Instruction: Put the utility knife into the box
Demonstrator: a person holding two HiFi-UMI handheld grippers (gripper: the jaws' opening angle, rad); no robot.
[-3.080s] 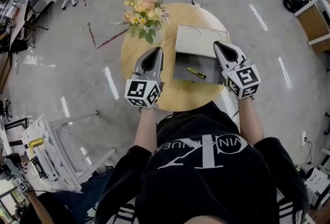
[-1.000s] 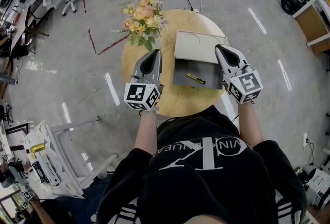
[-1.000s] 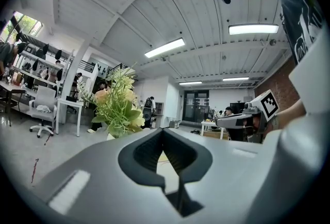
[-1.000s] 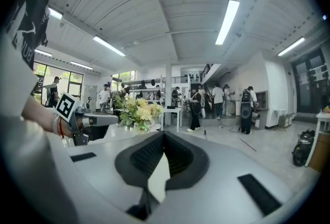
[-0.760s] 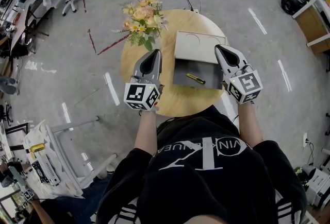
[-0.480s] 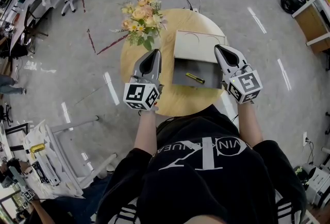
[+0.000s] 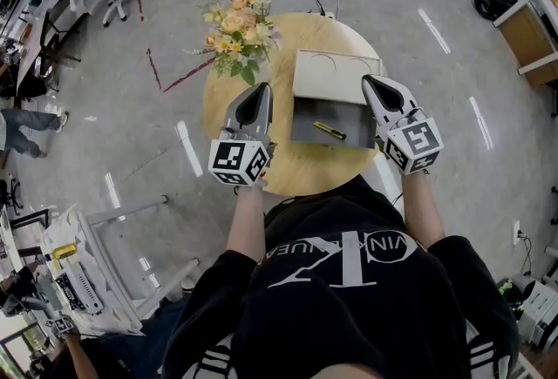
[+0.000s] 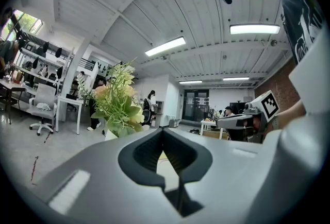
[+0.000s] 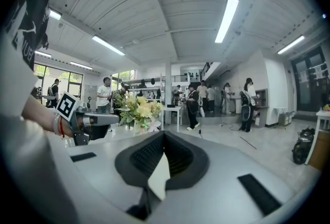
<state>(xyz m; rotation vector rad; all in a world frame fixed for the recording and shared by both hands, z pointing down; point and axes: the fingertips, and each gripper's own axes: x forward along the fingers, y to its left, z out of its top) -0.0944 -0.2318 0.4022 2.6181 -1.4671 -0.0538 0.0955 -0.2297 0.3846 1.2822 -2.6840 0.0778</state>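
The utility knife (image 7: pixel 330 131), a slim yellow tool, is seen lying at a slant on the grey floor of the open box (image 7: pixel 307 126), so the placing is judged to be done already. The cream lid (image 7: pixel 336 77) is laid back on the far side of the box. The box is carried on the round wooden counter (image 7: pixel 296 172), towards its right side, and a bunch of flowers (image 7: pixel 234 24) is set at the far left.

From here, little is left to go wrong with the knife itself. The likelier trouble is judged to be a knock. If a gripper were swung inward or dropped low, the near wall of the box could be caught and the box pushed towards the counter's right edge, or the knife jolted out. The flowers could likewise be brushed by the left one.

The knife lies between the two grippers, nearer the right gripper (image 7: pixel 370 81) and well apart from the left gripper (image 7: pixel 261 88); it is touched by neither. Both are held above the near part of the counter, pointing away from the person. In each gripper view the jaws are seen clenched together, with nothing grasped between them.
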